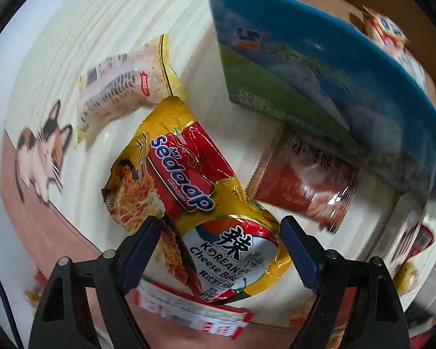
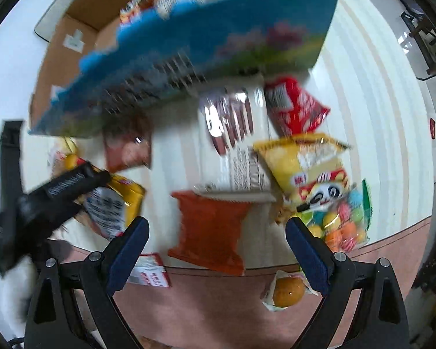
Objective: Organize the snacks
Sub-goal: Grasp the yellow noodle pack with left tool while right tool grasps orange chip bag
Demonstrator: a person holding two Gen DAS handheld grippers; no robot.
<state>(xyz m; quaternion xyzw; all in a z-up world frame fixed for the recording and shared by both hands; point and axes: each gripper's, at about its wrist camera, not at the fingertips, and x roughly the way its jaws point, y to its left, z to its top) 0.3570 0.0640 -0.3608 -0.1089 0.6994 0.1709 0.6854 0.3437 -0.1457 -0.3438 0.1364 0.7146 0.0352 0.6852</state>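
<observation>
Snack packs lie on a cream striped mat. In the left wrist view my left gripper [image 1: 222, 248] is open just above the yellow-red Sedaap noodle pack [image 1: 189, 197], its fingers on either side of the pack's near end. A large blue-green box [image 1: 319, 81] stands behind it, with a red pack [image 1: 305, 180] at its foot. In the right wrist view my right gripper [image 2: 216, 247] is open over an orange pack [image 2: 212, 226]. The left gripper [image 2: 43, 200] shows at the left. The blue-green box [image 2: 189, 58] looks blurred.
An open cardboard box [image 2: 72, 29] with some snacks inside stands behind the blue-green box. A pale yellow-edged pack [image 1: 122, 84], a white pack with brown bars [image 2: 232, 139], a red pack [image 2: 296, 107], a panda candy bag [image 2: 325, 192] and an orange jelly cup [image 2: 287, 290] lie around.
</observation>
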